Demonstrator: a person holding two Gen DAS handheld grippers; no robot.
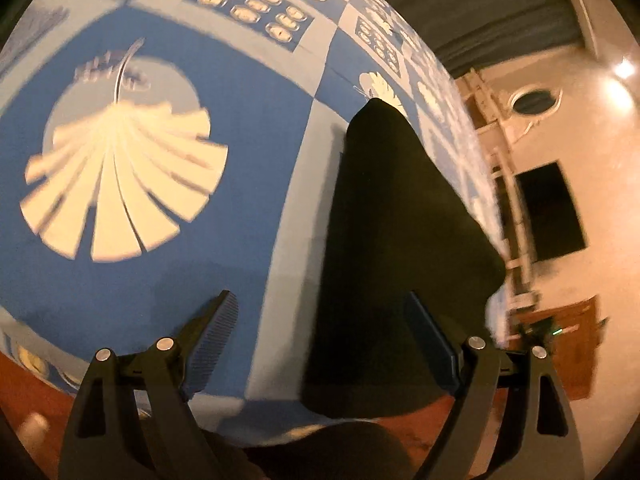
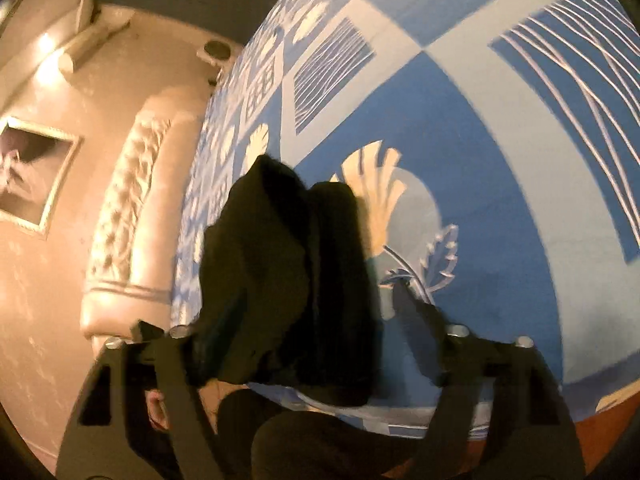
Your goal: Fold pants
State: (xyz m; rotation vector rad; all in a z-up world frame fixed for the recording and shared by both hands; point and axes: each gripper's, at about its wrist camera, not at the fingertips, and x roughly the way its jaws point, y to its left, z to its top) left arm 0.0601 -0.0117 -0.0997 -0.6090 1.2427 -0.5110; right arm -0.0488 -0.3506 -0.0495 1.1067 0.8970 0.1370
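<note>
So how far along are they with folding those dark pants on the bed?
Mostly done, it seems. The black pants already lie doubled into a compact stack on the blue patterned bedspread, layers visible in the right view. Nothing is in hand: the left tool and right tool both stand open, pads off the cloth. Possibly left: squaring the uneven top layer or one more fold, though blur hides the edges.
</note>
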